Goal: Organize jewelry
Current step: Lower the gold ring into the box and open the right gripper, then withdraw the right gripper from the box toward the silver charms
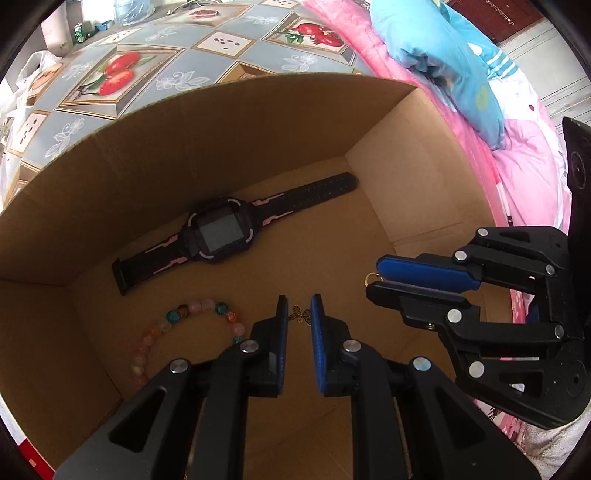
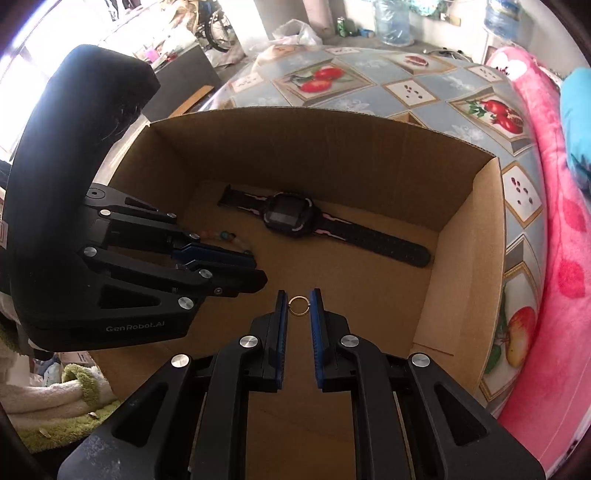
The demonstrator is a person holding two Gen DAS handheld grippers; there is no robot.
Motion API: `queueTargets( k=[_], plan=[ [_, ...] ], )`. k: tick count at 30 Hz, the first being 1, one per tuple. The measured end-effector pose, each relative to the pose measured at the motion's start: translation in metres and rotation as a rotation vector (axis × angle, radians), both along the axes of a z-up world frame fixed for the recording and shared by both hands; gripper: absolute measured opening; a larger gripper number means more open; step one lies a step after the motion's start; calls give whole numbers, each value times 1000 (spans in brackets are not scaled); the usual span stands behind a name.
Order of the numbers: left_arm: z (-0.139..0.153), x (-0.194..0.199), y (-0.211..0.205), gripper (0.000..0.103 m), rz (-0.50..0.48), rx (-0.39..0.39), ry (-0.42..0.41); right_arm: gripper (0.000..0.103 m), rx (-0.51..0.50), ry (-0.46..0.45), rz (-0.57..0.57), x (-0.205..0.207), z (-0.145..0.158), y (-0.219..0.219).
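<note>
Both tools over the cardboard box (image 2: pixel 469 206). Left tool (image 1: pixel 300 314) pinches a small butterfly charm (image 1: pixel 300 314); right tool (image 2: pixel 298 305) pinches a gold ring (image 2: pixel 297 306). Both grips are at the very tips, contact possibly marginal. Risk: early slip, piece bouncing onto the watch (image 1: pixel 221 236) or tangling with the bead bracelet (image 1: pixel 177 332).

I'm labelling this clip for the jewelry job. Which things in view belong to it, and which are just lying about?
Belong: cardboard box, watch, bead bracelet, butterfly charm in left gripper, gold ring in right gripper.

Lying about: pink blanket, blue pillow, green can, towels.
</note>
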State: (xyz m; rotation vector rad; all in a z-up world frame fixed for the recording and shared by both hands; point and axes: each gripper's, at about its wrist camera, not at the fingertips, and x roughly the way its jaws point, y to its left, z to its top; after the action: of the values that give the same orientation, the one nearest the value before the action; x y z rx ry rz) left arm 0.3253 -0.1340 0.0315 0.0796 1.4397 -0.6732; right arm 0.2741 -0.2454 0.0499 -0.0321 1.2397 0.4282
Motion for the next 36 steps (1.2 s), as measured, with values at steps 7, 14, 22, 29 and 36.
queueTargets(
  k=[7,14,22,29,36],
  plan=[
    [-1,12,3,34,35,-7,-5,12,-1,-23,-17,10,-6,-2],
    [32,2,26,35,72,-37,-112,12,15,-115,-80,-7,17,-10],
    [125,-83,81,40,89,-190,-460,32,134,-429,-152,-108,87,-16],
    [145,-204,128,70,128,-252,-760,82,155,-649,-185,-220,72,9],
    [58,-254,141,75,258,-100,-567,82,81,-455,-217,-253,-18,45]
  ],
)
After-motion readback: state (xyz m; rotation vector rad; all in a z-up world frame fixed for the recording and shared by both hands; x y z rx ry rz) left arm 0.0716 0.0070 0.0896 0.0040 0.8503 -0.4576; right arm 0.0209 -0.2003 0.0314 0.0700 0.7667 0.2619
